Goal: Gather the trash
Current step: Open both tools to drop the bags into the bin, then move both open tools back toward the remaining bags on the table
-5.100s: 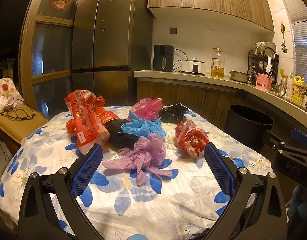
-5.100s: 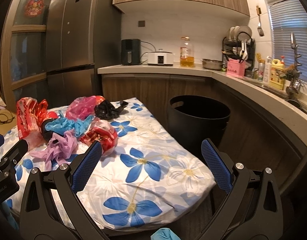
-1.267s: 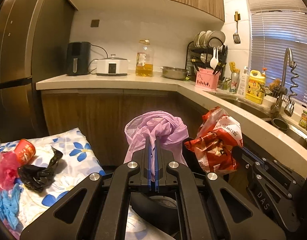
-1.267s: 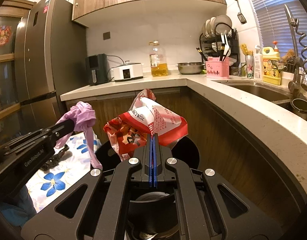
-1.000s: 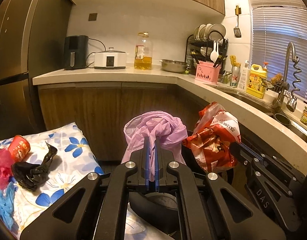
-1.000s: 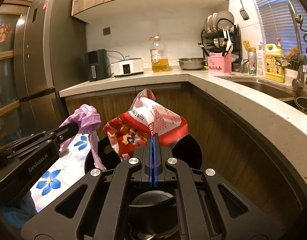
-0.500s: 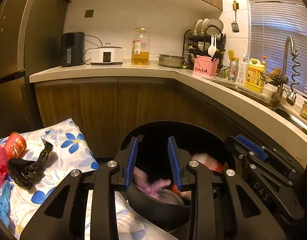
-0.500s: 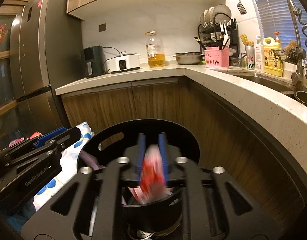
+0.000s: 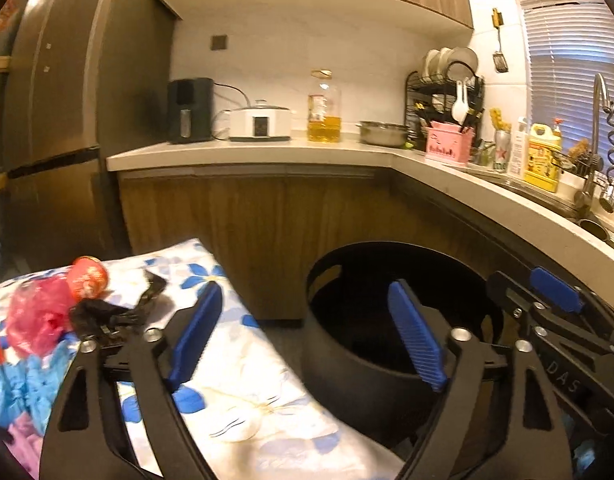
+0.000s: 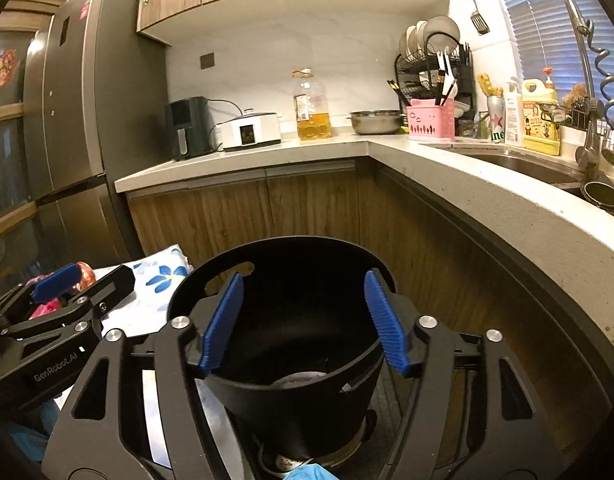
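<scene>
Kitchen counter [image 10: 487, 184] curves around the right, leaving a narrow gap where the black bin [image 10: 291, 320] stands just off the edge of the flowered table [image 9: 243, 380]. Leftover bags [image 9: 39, 320] lie at the table's left, partly cut off; the bin's contents are too dark to make out. Left gripper [image 9: 307, 344] and right gripper [image 10: 303, 324] both gape wide, holding nothing, the right over the bin.

Black round trash bin [image 10: 291, 384] with a handle slot near its rim, standing upright on the floor in the counter's corner just beside the table's edge, a pale purple scrap barely visible deep inside. Left on the flowered tablecloth [image 9: 243, 364]: a crumpled black bag [image 9: 107, 314], touching a pink bag [image 9: 35, 316] and a red bag [image 9: 87, 274] behind it. Nearer the left edge, a blue bag [image 9: 23, 384] bunched up, with a bit of purple bag [image 9: 17, 436] below it.
</scene>
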A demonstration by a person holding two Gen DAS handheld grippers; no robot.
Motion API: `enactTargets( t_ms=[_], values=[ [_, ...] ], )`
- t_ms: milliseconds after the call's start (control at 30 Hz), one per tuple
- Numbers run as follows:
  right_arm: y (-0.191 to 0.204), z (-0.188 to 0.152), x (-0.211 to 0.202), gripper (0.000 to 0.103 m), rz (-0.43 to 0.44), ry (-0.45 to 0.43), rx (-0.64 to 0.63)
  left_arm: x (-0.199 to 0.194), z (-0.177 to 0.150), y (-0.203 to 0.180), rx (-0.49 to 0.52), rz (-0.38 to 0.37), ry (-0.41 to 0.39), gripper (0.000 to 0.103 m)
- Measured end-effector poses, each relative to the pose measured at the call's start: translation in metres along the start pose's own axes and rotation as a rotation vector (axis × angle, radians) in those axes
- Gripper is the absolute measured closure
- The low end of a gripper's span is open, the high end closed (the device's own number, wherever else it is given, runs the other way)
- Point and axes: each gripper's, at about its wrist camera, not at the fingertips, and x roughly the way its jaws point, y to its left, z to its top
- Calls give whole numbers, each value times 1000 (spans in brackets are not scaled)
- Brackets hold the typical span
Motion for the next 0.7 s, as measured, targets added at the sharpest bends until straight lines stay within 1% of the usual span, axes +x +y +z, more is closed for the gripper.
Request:
enactTargets(
  t_ms=[67,167,400,567,700],
  values=[
    [2,-1,-6,30,1,-1,0,-9,-2,5,-11,16,-4,17],
    [5,-4,-14,27,0,5,6,-19,-6,11,-12,42,-1,15],
    [20,-15,-31,26,-10,25,-11,-46,-22,24,-13,93,10,14],
    [34,-19,-48,26,-2,12,-21,-64,-30,37,-48,109,19,14],
    [48,-24,-60,26,23,7,-30,-84,-38,51,-72,156,15,14]
  ],
)
